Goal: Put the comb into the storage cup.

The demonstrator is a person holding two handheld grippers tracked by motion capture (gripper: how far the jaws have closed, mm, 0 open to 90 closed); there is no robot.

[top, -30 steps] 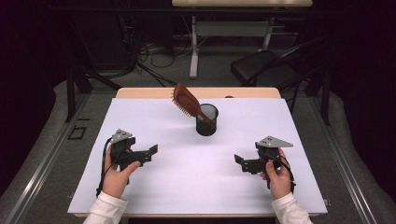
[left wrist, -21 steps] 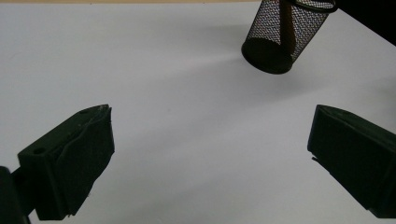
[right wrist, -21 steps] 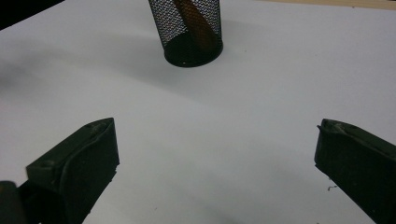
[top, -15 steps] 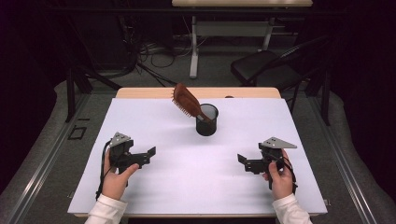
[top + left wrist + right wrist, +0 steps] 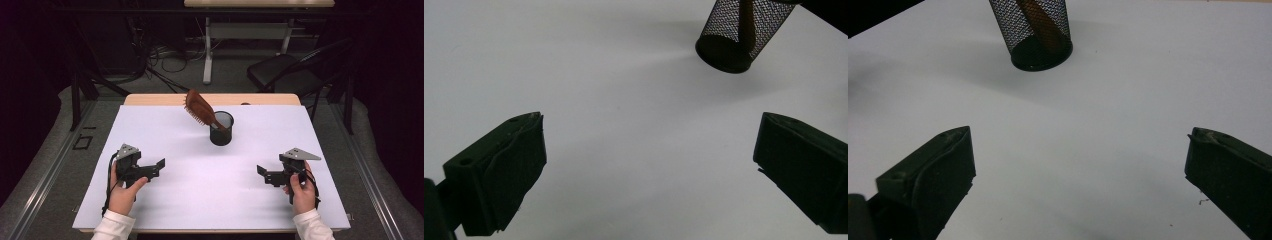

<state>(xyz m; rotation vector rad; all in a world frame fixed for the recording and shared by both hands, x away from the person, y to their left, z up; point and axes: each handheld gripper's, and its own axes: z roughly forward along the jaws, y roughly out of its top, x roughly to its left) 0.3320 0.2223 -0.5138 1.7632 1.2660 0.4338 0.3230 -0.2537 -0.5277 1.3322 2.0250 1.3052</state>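
Observation:
A brown hairbrush (image 5: 198,108) leans handle-down in a black mesh cup (image 5: 221,128) near the middle back of the white table (image 5: 210,200). My left gripper (image 5: 156,167) is held low at the front left, open, nothing between its jaws. My right gripper (image 5: 264,175) is held at the front right, also open and empty. The mesh cup (image 5: 740,31) sits at the top right of the left gripper view, well beyond the spread jaws. In the right gripper view the cup (image 5: 1034,31) stands at top centre with the brown handle (image 5: 1040,22) inside it.
A wooden strip (image 5: 160,99) runs along the table's far edge. Behind it are a black chair (image 5: 285,70), a desk frame (image 5: 250,30) and cables on the floor. Bare white surface lies between both grippers and the cup.
Both hands have drawn back slightly toward the front edge of the table. The hairbrush and cup have not moved.

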